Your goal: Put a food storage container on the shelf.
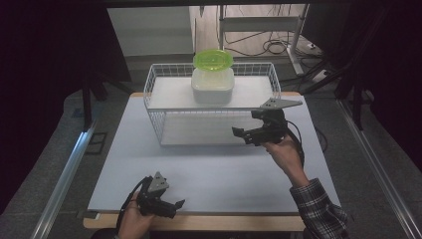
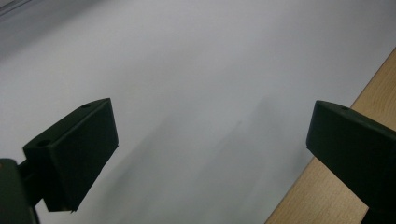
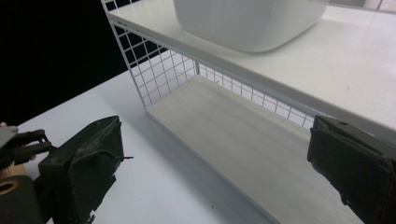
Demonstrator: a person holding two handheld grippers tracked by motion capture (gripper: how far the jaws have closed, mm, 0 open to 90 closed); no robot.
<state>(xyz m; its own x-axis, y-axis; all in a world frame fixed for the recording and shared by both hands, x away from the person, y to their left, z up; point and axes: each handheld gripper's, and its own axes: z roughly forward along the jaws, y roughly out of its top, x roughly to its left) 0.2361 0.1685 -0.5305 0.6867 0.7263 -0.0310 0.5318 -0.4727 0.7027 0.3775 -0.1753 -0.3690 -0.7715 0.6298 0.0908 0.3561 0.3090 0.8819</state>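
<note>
White container (image 1: 213,85), squarish with rounded corners, set on the upper shelf of the wire rack (image 1: 158,74), centre of the high view toward the top; round green lid (image 1: 213,59) resting above it, seemingly laid loose on the rim rather than pressed home; in the right gripper view, container base (image 3: 252,23) at upper centre, shelf edge running across below it. Right gripper (image 1: 248,134) held just in front of the rack, right of centre, jaws wide apart and clamped on nothing, aimed at the lower shelf opening. Left gripper (image 1: 171,204) low at bottom left, near the table's front edge, jaws likewise spread and holding nothing; white table top (image 2: 196,70) and wooden edge beyond them in its own view. Step judged: approach, nothing yet grasped. Next move likely calling for a lift of the right gripper to upper-shelf level, jaws kept apart to span container or lid. Brands, labels, writing: none legible.
</note>
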